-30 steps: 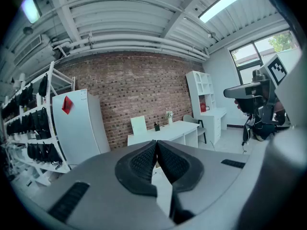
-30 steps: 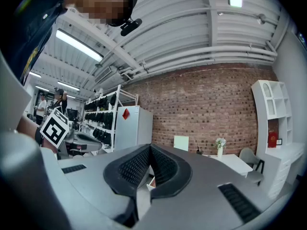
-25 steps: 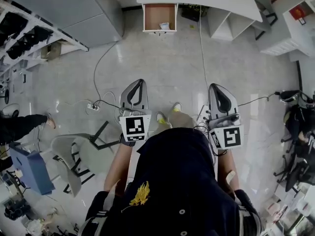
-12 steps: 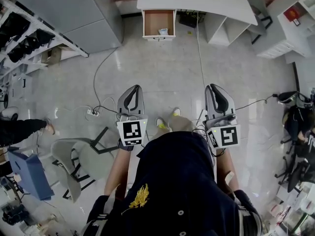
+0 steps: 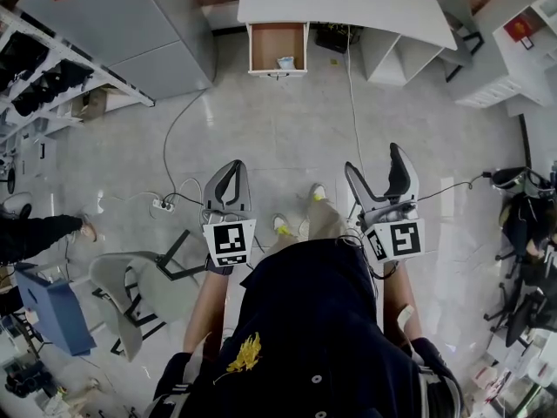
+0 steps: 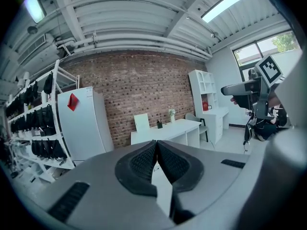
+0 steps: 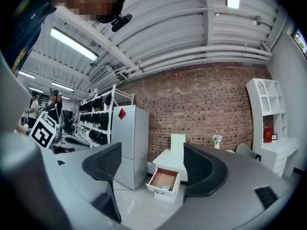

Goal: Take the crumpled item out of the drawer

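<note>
Our own dark-clad torso covered both hands and the tools' handles in the head view, leaving only the jaws and marker cubes showing. The crumpled item (image 5: pixel 285 62) was a small pale lump, too small for us to make out its material, its long axis or which way it pointed. We noted only that it lay in the open drawer (image 5: pixel 268 46), near the front panel and right of middle as we faced it. The drawer stood pulled out from under the white desk (image 5: pixel 348 7), its length running toward us, well apart from both tools. Left gripper (image 5: pixel 235 165): jaws pressed together, nothing between them. Right gripper (image 5: pixel 374 159): jaws opening, already wide, holding nothing. Through the gap between them, the right gripper view showed the distant drawer with the pale lump inside.
</note>
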